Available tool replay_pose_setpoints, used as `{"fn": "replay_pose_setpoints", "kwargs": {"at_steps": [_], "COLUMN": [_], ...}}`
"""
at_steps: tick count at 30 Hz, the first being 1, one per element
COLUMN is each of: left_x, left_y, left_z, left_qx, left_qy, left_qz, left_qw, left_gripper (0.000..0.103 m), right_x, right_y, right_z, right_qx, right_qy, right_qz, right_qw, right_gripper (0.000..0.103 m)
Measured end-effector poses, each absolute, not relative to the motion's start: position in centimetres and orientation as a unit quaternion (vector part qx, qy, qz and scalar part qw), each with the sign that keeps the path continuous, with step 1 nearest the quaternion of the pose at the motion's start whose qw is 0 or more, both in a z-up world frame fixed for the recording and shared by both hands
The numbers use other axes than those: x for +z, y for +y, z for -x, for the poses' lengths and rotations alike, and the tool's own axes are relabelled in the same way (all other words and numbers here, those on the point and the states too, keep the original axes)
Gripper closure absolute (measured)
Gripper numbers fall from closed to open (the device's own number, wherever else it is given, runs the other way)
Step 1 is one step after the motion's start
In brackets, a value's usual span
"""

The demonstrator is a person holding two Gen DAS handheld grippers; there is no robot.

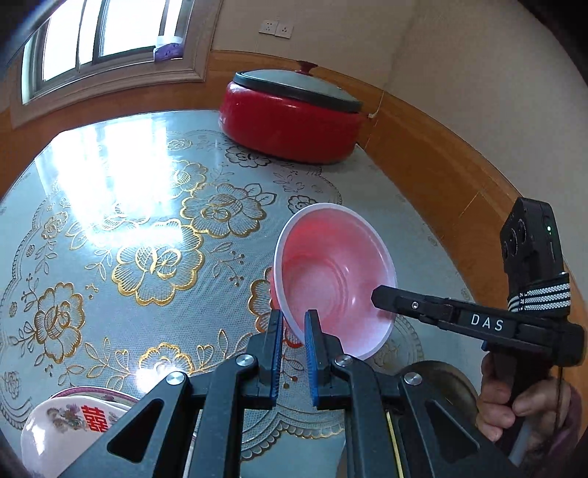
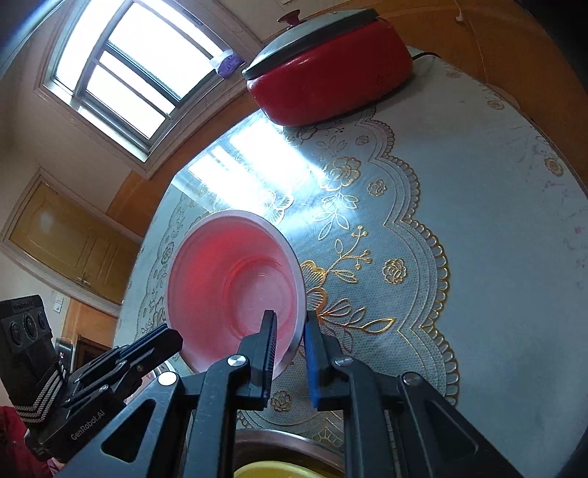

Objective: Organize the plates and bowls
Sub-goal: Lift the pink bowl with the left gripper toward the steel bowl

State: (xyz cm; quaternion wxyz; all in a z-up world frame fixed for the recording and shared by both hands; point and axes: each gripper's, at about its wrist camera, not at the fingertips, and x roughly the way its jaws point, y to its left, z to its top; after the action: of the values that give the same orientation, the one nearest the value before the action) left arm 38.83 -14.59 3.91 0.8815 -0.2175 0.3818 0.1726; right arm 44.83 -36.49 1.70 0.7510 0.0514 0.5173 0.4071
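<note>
Pink bowl [image 1: 332, 279] is tilting between both hand-held grippers, left [image 1: 294, 323] and right [image 2: 290, 331] each clamped on opposite rims.

The surface [image 1: 110, 191] wears a pale cover with gold flower patterns, and it shines where the light falls. Far ahead of the hand-held gripper, at the back edge of the surface, stands a red electric pot [image 1: 290, 128] with a grey lid [image 1: 294, 86] and a dark red knob [image 1: 307, 67]. Behind it runs a wooden wall panel [image 1: 433, 161]. A window [image 1: 95, 33] is up to the left, and two wall sockets [image 1: 275, 28] sit above the pot.
</note>
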Motion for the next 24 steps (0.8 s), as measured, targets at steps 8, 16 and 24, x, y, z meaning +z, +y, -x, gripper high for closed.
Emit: {"fn": "replay_pose_setpoints", "kwargs": {"at_steps": [8, 16, 24], "left_x": [3.5, 2.0, 1.1], "left_y": [-16.3, -17.3, -17.3], "left_z": [-38.4, -39.2, -40.1], "left_qx": [0.158, 0.16, 0.165], "left_qy": [0.384, 0.405, 0.416], "left_qz": [0.218, 0.22, 0.219], "left_qw": [0.883, 0.873, 0.867], "left_gripper": [0.091, 0.091, 0.091], "right_x": [1.9, 0.8, 0.3], "right_y": [-37.9, -39.4, -40.4], "right_z": [-44.5, -44.9, -45.5], "right_qx": [0.401, 0.389, 0.386], "right_qy": [0.515, 0.522, 0.522], "right_qz": [-0.058, -0.072, -0.084], "right_qw": [0.755, 0.755, 0.756], "right_gripper": [0.089, 0.089, 0.085]}}
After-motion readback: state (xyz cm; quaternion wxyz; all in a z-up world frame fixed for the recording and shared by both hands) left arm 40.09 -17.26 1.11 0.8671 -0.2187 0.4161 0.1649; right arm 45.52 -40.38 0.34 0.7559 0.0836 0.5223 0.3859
